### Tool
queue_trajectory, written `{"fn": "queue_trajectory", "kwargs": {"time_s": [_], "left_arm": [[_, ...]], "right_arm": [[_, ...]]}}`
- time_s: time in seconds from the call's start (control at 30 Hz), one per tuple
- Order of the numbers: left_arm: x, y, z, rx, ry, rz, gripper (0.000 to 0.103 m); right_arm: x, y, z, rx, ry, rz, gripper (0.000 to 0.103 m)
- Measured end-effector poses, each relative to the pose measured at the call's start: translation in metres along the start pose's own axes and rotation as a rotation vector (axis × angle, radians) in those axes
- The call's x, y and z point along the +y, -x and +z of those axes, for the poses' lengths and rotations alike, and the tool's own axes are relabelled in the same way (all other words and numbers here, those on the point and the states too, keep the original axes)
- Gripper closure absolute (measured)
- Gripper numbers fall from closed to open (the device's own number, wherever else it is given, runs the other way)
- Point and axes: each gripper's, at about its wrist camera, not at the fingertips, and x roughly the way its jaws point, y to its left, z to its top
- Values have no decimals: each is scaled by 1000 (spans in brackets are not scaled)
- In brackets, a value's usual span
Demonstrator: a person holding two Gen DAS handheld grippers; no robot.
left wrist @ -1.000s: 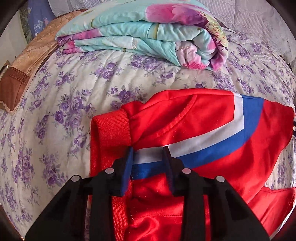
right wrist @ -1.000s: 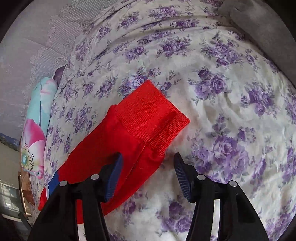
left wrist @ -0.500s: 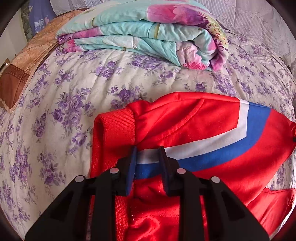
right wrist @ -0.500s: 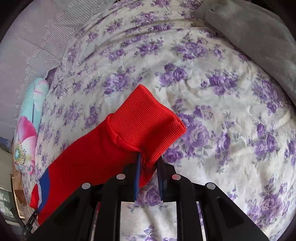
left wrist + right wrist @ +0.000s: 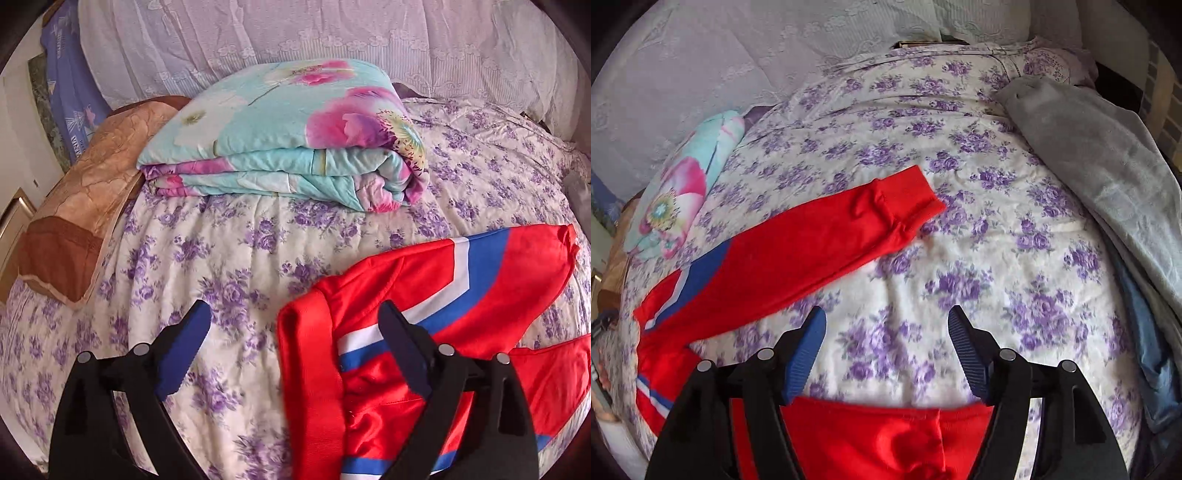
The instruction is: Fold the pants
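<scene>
Now, view by view.

Left wrist view: left gripper [image 5: 291, 321] spread wide, holding nothing; half a second ago pinched on the striped fabric, so just released.
Pants, left view: red pants [image 5: 461, 295] with blue and white stripes flat on floral bedspread [image 5: 221, 258], waistband [image 5: 310, 369] between the fingers.
Background, left view: folded floral quilt [image 5: 288, 140] well beyond.

Right wrist view: right gripper [image 5: 886, 350] spread wide, empty; earlier clamped on the cuff, since let go.
Pants, right view: one leg lying straight, cuff [image 5: 905, 199] well ahead; more red fabric beneath the fingers.
Side, right view: grey blanket [image 5: 1100, 158] at right.

Meaning: likely straightened, fold itself not yet made.
</scene>
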Motion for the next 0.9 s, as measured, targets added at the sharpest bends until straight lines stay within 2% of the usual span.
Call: {"fn": "queue_trajectory", "kwargs": {"time_s": [0.07, 0.13, 0.27, 0.4, 0.43, 0.47, 0.5, 0.57, 0.67, 0.77, 0.9], "left_arm": [[9, -18, 13, 48, -26, -94, 14], [13, -39, 22, 83, -45, -156, 14], [3, -79, 25, 161, -92, -288, 14], [-7, -107, 19, 203, -138, -323, 14], [-9, -112, 18, 205, -134, -323, 19], [-10, -117, 15, 202, -135, -334, 55], [-13, -120, 12, 201, -146, -353, 76], [-16, -116, 5, 136, -165, -364, 80], [-14, -109, -3, 61, -175, -382, 80], [-9, -107, -2, 48, -151, -399, 80], [-4, -103, -3, 31, -144, -408, 80]], "right_arm": [[5, 17, -33, 8, 16, 34, 34], [9, 30, -59, 15, 23, 52, 34], [15, 49, -93, -4, 38, -15, 34], [13, 62, -102, -4, 51, -76, 34], [15, 61, -100, -7, 67, -86, 34], [20, 60, -95, -11, 89, -95, 34], [26, 56, -90, -15, 116, -98, 34], [46, 43, -73, -17, 181, -58, 34], [95, 14, -34, 16, 289, 103, 34], [166, -26, 11, 64, 433, 266, 29], [271, -94, 62, 113, 635, 352, 28]]}}
